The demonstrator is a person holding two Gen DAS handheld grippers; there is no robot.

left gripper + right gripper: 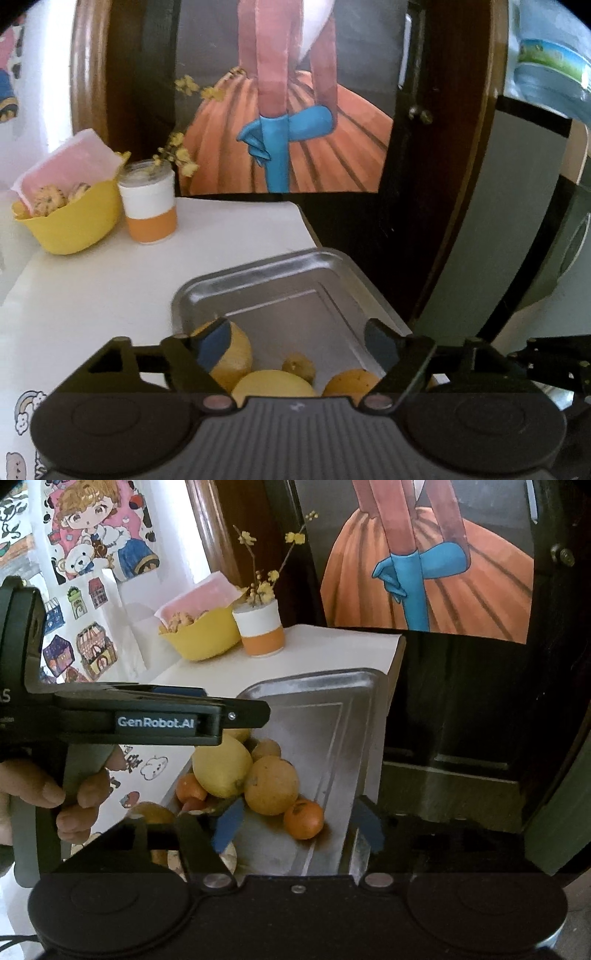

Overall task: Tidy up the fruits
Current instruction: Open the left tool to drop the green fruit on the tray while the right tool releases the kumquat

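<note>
Small round orange tangerine (303,819) lies centre-frame between the right gripper's (299,829) wide-spread, empty jaws; left gripper (295,345) likewise wide.

A yellow bowl (201,638) holding biscuits and a pink paper sits at the far left corner of the white surface (110,280). Just beside it stands a white-and-orange cylindrical pot (260,627) with yellow-blossomed twigs. Behind the far edge hangs a painting of an orange skirt and blue gloves (428,568). Cartoon stickers (92,528) cover the left wall.
</note>
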